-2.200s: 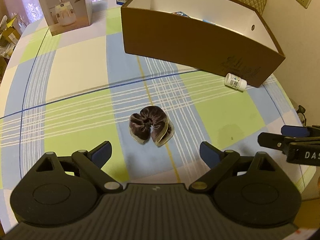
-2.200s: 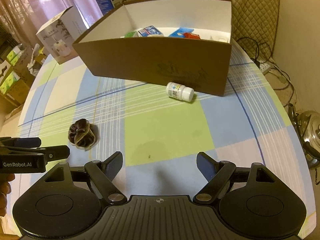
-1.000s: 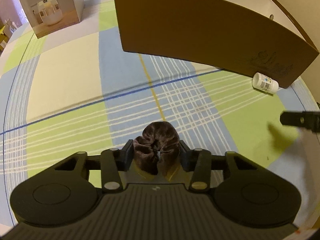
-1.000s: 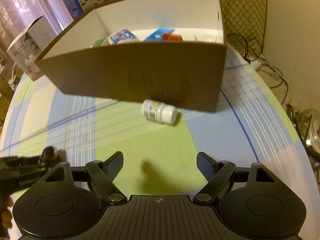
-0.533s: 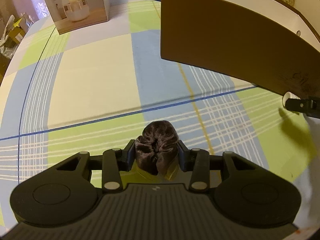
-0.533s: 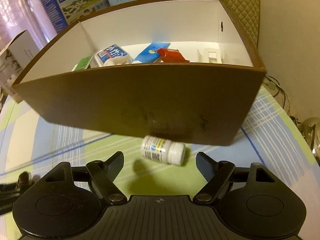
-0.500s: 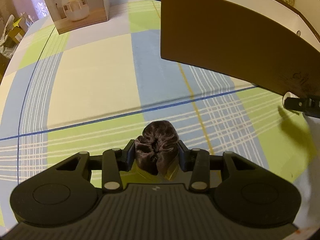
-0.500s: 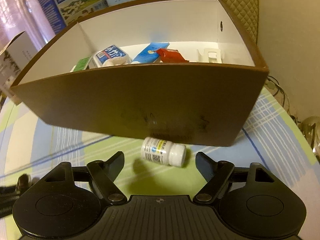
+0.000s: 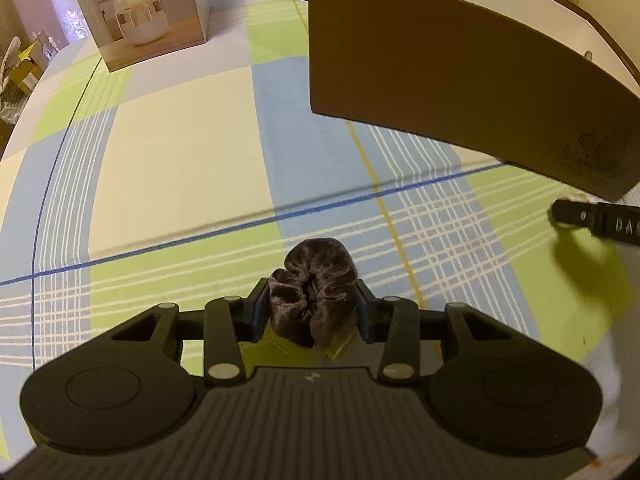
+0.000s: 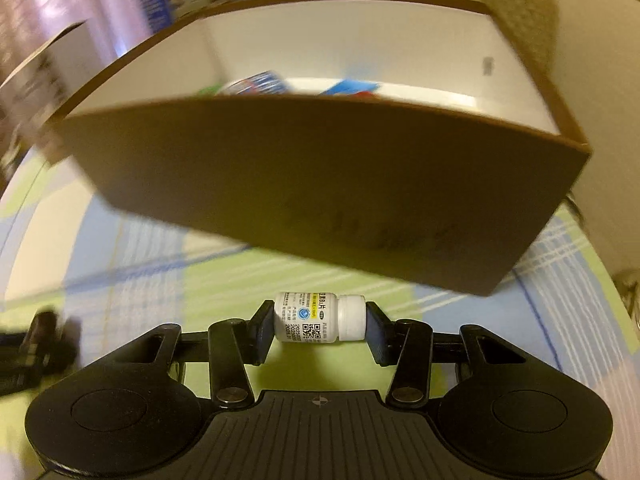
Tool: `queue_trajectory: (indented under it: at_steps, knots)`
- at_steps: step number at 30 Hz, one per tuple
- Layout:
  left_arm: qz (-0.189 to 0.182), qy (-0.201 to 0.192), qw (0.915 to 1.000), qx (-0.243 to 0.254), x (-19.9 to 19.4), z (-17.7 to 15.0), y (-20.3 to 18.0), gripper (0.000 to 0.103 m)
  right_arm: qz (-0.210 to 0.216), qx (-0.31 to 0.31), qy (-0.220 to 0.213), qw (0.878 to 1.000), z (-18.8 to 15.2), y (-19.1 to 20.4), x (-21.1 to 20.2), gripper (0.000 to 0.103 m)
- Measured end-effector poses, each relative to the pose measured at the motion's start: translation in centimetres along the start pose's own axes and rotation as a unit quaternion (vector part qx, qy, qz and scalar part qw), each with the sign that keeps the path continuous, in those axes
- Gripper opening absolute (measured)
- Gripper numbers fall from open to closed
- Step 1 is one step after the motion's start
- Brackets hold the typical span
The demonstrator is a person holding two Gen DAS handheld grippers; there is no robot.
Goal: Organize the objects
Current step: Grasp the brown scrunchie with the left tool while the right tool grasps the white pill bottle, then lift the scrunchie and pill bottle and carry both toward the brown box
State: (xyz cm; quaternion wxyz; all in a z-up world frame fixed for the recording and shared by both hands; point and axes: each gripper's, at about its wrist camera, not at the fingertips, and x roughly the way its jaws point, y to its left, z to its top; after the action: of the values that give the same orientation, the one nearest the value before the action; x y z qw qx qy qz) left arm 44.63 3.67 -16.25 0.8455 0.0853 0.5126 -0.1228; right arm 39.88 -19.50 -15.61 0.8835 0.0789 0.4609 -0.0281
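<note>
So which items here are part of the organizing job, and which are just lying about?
Part of the job:
- brown scrunchie, held in the left tongs
- white pill bottle, held in the right tongs
- brown cardboard box, already holding packets

Lying about:
- humidifier box
- checked tablecloth

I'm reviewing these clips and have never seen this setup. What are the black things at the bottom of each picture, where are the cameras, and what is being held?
No robot here: a person carries a two-finger gripper in each hand, with a fisheye camera on each looking forward along its fingers. The black shapes are the grippers themselves. In the left wrist view, the left gripper is shut on a dark brown velvet scrunchie. In the right wrist view, the right gripper is shut on a small white pill bottle, gripped end to end. Ahead on the checked tablecloth stands an open brown cardboard box already holding some items, blurred here. A humidifier carton stands further back.
</note>
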Motion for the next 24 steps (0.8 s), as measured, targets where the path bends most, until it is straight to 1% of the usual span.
queue_trajectory:
  at_steps: [5,9,14,19,24]
  knots:
    - [-0.002,0.002,1.0,0.009,-0.8,-1.3,-0.4,0.036,0.031,-0.061,0.012,0.998,-2.3,1.3,-1.4,0.044]
    - [-0.008,0.007,0.9998,0.014,-1.8,-2.8,-0.9,0.036,0.047,-0.098,0.017,0.994,-4.1,2.0,-2.4,0.044]
    - [-0.023,0.017,0.9992,0.026,-3.1,-5.0,-1.6,0.036,0.072,-0.131,0.028,0.988,-6.4,3.3,-4.1,0.044]
    - [-0.041,0.032,0.9975,0.048,-4.5,-7.4,-2.9,0.036,0.096,-0.153,0.041,0.983,-8.6,3.6,-5.7,0.044]
    - [-0.063,0.044,0.9949,0.065,-5.5,-9.0,-3.8,0.036,0.105,-0.169,0.054,0.979,-9.9,3.9,-6.7,0.044]
